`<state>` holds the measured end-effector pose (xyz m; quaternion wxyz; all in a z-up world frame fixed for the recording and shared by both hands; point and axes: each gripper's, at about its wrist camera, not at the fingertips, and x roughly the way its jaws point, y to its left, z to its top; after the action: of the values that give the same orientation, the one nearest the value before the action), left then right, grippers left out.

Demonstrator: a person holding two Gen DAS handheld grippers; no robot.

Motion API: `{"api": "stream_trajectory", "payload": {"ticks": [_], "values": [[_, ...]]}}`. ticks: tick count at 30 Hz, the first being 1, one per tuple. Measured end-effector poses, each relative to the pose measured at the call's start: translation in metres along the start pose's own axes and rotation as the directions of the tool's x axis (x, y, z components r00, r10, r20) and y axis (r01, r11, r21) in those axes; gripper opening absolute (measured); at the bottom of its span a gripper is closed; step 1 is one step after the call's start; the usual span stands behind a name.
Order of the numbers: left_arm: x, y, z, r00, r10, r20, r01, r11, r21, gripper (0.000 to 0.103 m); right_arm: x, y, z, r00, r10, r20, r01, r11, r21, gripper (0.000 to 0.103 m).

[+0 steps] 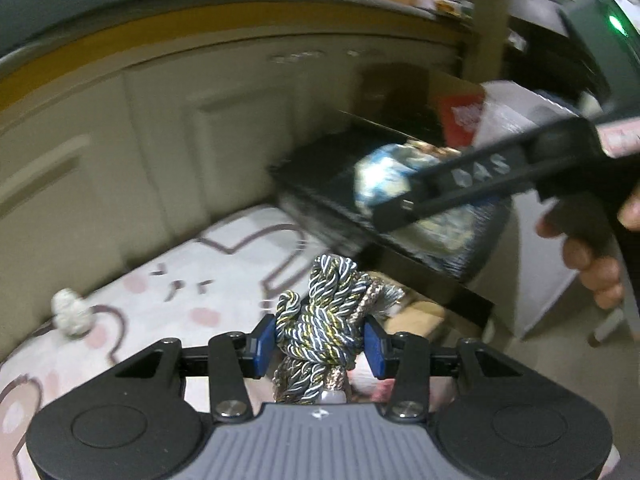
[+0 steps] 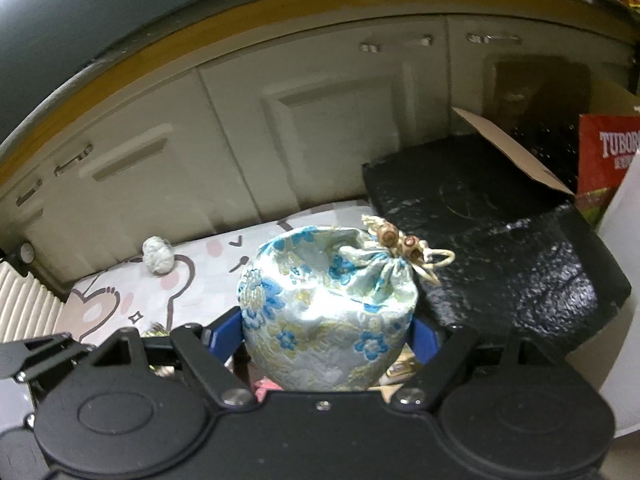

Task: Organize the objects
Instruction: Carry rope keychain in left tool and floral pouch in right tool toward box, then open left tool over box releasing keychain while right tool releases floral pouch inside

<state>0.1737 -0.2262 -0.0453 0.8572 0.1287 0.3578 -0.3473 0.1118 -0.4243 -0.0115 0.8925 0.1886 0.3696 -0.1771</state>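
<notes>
Cream cabinet doors (image 2: 320, 132) close off the background, with a cartoon-print mat (image 2: 192, 280) spread below them and a black box (image 2: 500, 248) standing to the right of it. The left hand-held gripper (image 1: 320, 344) is clamped on a bundle of twisted cord (image 1: 324, 320), limp and light, best held across its thick knotted middle as now so the loose loops cannot slide out. The right hand-held gripper (image 2: 324, 340) pinches a brocade drawstring pouch (image 2: 328, 308) at its belly; the satin looks slippery and the filling soft, so a low, wide grip suits it. Ahead and left of both lies a small white crumpled lump (image 2: 158, 258).
</notes>
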Motion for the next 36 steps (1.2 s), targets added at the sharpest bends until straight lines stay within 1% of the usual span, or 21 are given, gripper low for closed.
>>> {"api": "stream_trajectory", "payload": {"ticks": [5, 11, 17, 22, 24, 25, 26, 27, 30, 36], "values": [[0.023, -0.022, 0.000, 0.995, -0.084, -0.045, 0.087, 0.995, 0.058, 0.046, 0.002, -0.014, -0.002, 1.000, 0.004, -0.008, -0.004, 1.000, 0.031, 0.084], [0.048, -0.040, -0.003, 0.983, -0.148, -0.107, 0.160, 0.981, 0.108, 0.046, 0.008, -0.021, -0.003, 1.000, 0.004, -0.023, -0.003, 0.999, 0.039, 0.084], [0.067, -0.054, -0.006, 0.970, -0.186, -0.156, 0.209, 0.968, 0.142, 0.046, 0.013, -0.028, -0.005, 0.999, -0.002, -0.042, 0.004, 0.999, 0.043, 0.084], [0.081, -0.063, -0.004, 0.961, -0.220, -0.168, 0.244, 0.959, 0.141, 0.046, 0.016, -0.030, -0.006, 0.999, -0.007, -0.049, 0.009, 0.999, 0.050, 0.084], [0.085, -0.066, -0.003, 0.961, -0.227, -0.158, 0.249, 0.959, 0.136, 0.050, 0.017, -0.031, -0.006, 0.999, -0.005, -0.051, 0.007, 0.999, 0.053, 0.084], [0.087, -0.067, -0.003, 0.963, -0.226, -0.144, 0.244, 0.961, 0.130, 0.056, 0.017, -0.031, -0.006, 0.999, -0.004, -0.052, 0.007, 0.999, 0.053, 0.085], [0.088, -0.067, -0.003, 0.966, -0.218, -0.139, 0.235, 0.965, 0.119, 0.075, 0.018, -0.031, -0.006, 0.998, -0.004, -0.055, 0.007, 0.999, 0.054, 0.084], [0.088, -0.066, -0.003, 0.966, -0.216, -0.143, 0.232, 0.967, 0.109, 0.081, 0.020, -0.031, -0.006, 0.998, -0.004, -0.058, 0.007, 0.999, 0.054, 0.085], [0.085, -0.060, -0.003, 0.964, -0.217, -0.151, 0.232, 0.968, 0.093, 0.081, 0.023, -0.032, -0.007, 0.997, -0.004, -0.071, 0.009, 0.998, 0.062, 0.084], [0.079, -0.035, -0.007, 0.966, -0.186, -0.180, 0.196, 0.980, 0.038, 0.078, 0.031, -0.034, -0.010, 0.995, 0.003, -0.104, 0.006, 0.996, 0.085, 0.084]]}}
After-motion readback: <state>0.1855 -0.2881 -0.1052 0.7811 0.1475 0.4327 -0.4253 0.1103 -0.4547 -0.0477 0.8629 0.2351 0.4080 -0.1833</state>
